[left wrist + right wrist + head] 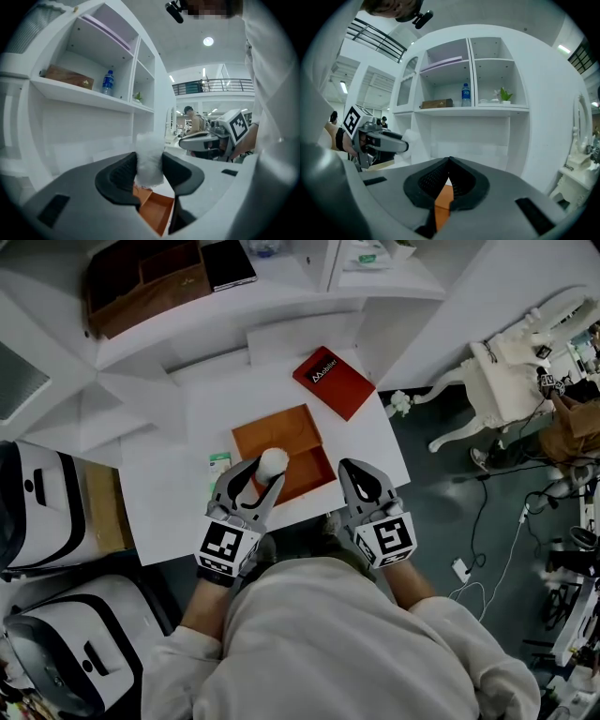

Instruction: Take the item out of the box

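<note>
An open orange box (281, 451) lies on the white table (169, 512), its two halves side by side. My left gripper (260, 468) is shut on a fluffy white item (273, 462), held above the box's near-left part. In the left gripper view the white item (150, 160) is squeezed between the dark pads, with the orange box (157, 211) below. My right gripper (361, 477) is shut and empty at the box's near-right corner. Its own view shows the jaws pressed together (449, 180) with a strip of orange box (442, 204) below.
A red box lid (334, 382) lies on the table behind the box. A small green-and-white card (219, 463) sits left of the box. A brown case (141, 282) and a dark book (228, 262) rest on the shelf behind. A white ornate chair (502, 371) stands right.
</note>
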`<state>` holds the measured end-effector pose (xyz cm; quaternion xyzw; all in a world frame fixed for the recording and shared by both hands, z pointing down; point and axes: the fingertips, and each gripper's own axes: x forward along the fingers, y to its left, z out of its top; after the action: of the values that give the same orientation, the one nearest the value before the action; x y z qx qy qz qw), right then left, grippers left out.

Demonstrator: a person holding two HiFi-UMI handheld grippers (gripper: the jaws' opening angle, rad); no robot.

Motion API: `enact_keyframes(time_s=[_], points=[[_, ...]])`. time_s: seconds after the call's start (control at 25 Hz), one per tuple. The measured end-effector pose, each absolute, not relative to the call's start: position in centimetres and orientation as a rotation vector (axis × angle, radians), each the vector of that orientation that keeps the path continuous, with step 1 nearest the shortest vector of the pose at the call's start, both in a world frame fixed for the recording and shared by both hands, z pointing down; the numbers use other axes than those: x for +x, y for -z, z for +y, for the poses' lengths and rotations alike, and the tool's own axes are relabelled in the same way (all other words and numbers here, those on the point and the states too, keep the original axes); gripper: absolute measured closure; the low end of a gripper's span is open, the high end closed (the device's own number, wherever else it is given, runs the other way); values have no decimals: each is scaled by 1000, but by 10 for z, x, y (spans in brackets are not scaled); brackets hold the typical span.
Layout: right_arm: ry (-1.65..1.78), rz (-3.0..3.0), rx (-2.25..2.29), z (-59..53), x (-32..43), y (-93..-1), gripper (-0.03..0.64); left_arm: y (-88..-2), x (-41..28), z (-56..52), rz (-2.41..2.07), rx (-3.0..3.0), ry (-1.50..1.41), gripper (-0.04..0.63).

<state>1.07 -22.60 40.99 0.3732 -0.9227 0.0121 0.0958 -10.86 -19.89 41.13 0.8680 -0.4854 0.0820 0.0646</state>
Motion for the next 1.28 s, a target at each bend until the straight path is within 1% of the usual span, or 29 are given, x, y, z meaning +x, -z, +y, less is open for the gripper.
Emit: enact_keyframes(time_s=[0.2, 0.52, 1.28], points=[[-26, -2742, 1096, -224, 2, -407, 594, -390, -117, -194, -1486, 2637, -150, 421], [-26, -2746, 1079, -224, -7, -408, 594, -376, -126, -190, -1496, 2636, -74, 420], [-36, -2734, 1095, -227, 2, -411, 595, -375, -117, -195, -1475, 2646, -72, 420]])
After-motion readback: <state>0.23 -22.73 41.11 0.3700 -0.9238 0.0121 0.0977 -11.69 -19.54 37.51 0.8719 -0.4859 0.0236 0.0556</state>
